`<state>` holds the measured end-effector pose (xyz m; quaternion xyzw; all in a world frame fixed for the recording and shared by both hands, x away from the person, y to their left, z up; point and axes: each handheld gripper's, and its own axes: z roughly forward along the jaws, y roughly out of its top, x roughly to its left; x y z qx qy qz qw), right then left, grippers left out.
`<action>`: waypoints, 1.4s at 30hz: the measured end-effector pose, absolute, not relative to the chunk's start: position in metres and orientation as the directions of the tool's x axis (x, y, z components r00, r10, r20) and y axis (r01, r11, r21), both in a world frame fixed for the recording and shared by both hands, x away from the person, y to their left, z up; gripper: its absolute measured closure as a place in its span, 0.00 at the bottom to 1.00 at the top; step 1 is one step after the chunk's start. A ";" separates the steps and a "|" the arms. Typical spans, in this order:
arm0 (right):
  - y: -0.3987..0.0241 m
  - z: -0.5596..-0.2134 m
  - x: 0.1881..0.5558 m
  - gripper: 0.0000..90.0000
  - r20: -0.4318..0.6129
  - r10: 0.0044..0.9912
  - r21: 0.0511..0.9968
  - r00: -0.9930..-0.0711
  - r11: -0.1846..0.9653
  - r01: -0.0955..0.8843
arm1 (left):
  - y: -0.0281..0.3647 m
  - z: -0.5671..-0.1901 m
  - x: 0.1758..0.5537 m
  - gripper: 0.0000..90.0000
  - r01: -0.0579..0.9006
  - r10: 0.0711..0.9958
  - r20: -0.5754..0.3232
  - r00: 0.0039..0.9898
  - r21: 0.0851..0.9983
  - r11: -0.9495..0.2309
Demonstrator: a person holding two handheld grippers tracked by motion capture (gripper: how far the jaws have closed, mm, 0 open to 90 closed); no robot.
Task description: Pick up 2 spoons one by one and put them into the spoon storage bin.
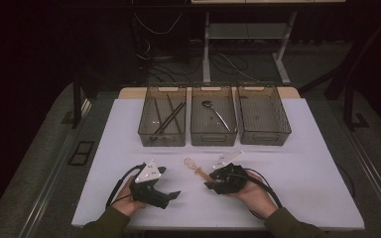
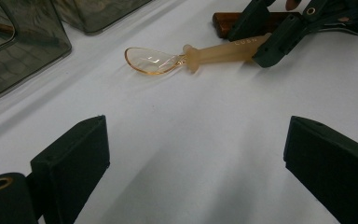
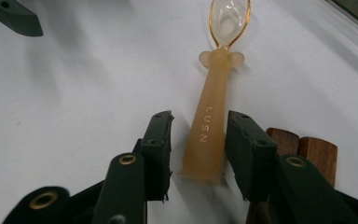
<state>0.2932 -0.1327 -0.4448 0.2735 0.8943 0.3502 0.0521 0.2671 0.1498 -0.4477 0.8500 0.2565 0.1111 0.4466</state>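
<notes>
An amber translucent spoon (image 1: 194, 167) lies flat on the white table, bowl pointing toward the bins. In the right gripper view its handle (image 3: 212, 121), marked LUSN, runs between the two black jaws of my right gripper (image 3: 199, 123). The right jaw is almost against the handle and a narrow gap shows at the left jaw, so the pads do not press on it. From the left gripper view the spoon (image 2: 214, 53) sits ahead with the right gripper's jaw tips at its handle end. My left gripper (image 2: 196, 154) stands wide open over bare table, to the left of the spoon (image 1: 168, 182).
Three smoky translucent bins stand in a row at the back: the left bin (image 1: 162, 131) holds dark chopsticks, the middle bin (image 1: 213, 133) a metal spoon, and the right bin (image 1: 263, 131). Brown wooden handles (image 3: 307, 149) lie right beside the right gripper.
</notes>
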 end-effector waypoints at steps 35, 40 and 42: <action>-0.148 -0.427 0.297 0.82 0.102 0.575 0.716 -0.812 0.524 0.461 | 0.149 -0.448 0.267 0.07 0.337 0.534 -0.040 0.845 0.815 -0.471; -0.155 -0.421 0.298 0.82 0.105 0.588 0.727 -0.802 0.506 0.465 | 0.149 -0.447 0.266 0.07 0.338 0.534 -0.040 0.844 0.814 -0.472; -0.158 -0.419 0.299 0.82 0.108 0.589 0.731 -0.801 0.499 0.465 | 0.149 -0.447 0.267 0.07 0.337 0.533 -0.040 0.845 0.814 -0.472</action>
